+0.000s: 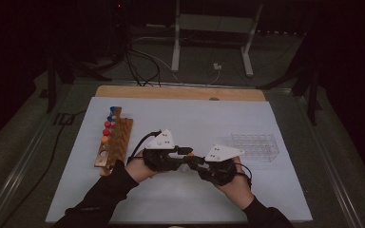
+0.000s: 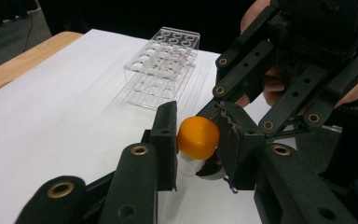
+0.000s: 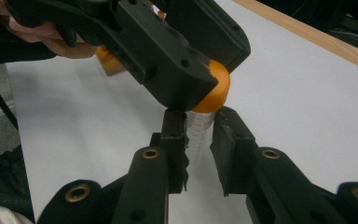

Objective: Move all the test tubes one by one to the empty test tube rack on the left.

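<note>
- Nearest the high camera, two dark sleeves come up from the bottom edge, each hand gripping a black tool; the two tools meet just in front of the person, around the middle of the table
- The left gripper [image 2: 193, 140] has its jaws drawn in on the orange cap [image 2: 198, 137] of a clear tube [image 3: 199, 128]; no earlier picture is given, so I say only that the pads press the cap from both sides
- The right gripper [image 3: 199, 149] holds the same tube lower down, its jaws narrow and clamped on the see-through body just below the cap
- So the tube hangs between the two tools, off the surface, cap towards the left gripper
- The surface is a white sheet [image 1: 180, 199] laid over a wooden table [image 1: 180, 92], with a strip of bare wood showing along the far edge
- On the sheet to the left stands a wooden rack [image 1: 115, 142] with rows of holes, holding tubes with blue, red and orange caps along its far-left side
- To the right, near the right hand, sits a clear plastic rack [image 1: 255, 146]; I cannot tell whether anything stands in it
- The room is dim; beyond the table lie a grey floor, black cables [image 1: 140, 66] and the white legs of a stand [image 1: 176, 42]
</note>
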The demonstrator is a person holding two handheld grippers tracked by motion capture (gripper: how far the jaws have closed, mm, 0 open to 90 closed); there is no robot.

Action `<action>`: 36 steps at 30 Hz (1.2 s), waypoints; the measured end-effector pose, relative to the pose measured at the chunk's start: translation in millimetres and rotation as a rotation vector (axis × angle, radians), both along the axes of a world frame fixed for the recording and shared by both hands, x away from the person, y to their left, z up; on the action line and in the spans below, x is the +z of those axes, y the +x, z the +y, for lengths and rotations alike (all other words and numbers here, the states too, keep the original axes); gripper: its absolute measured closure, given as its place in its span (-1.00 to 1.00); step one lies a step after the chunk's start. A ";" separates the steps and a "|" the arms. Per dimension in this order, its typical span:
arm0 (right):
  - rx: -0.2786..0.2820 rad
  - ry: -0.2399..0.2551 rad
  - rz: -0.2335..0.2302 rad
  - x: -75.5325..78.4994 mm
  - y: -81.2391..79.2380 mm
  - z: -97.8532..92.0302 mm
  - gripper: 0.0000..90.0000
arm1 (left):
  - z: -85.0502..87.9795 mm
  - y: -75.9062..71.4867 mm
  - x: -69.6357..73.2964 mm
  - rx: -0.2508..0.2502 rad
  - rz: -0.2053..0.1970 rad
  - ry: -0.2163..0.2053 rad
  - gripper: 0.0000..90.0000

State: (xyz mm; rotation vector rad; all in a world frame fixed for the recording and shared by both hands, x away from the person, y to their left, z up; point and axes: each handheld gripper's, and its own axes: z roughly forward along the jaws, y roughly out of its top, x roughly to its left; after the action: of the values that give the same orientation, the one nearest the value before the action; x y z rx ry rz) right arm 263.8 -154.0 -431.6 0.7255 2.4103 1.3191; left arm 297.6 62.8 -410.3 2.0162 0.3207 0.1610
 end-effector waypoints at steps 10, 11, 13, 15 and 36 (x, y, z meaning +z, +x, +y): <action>-0.057 0.071 -0.013 4.4 0.1 -11.1 -0.34 | 34.9 2.1 23.3 0.070 -0.033 -0.031 0.60; -0.071 0.085 -0.012 5.3 0.5 -13.7 -0.47 | 41.3 1.7 27.0 0.087 -0.040 -0.033 0.60; -0.093 0.097 -0.016 6.8 1.3 -18.0 -0.63 | 55.4 1.5 35.1 0.122 -0.055 -0.036 0.60; -0.101 0.110 -0.015 7.7 2.1 -21.7 -0.73 | 72.0 0.2 43.7 0.164 -0.074 -0.039 0.60; -0.092 0.140 -0.009 7.8 2.8 -30.6 -1.00 | 213.4 -28.1 48.3 0.538 -0.121 -0.022 0.60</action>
State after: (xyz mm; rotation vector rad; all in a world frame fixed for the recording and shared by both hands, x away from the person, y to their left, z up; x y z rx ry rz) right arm 266.5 -184.7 -423.8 0.8548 2.2654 1.4613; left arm 269.5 276.3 -362.0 1.8482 0.7781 0.6078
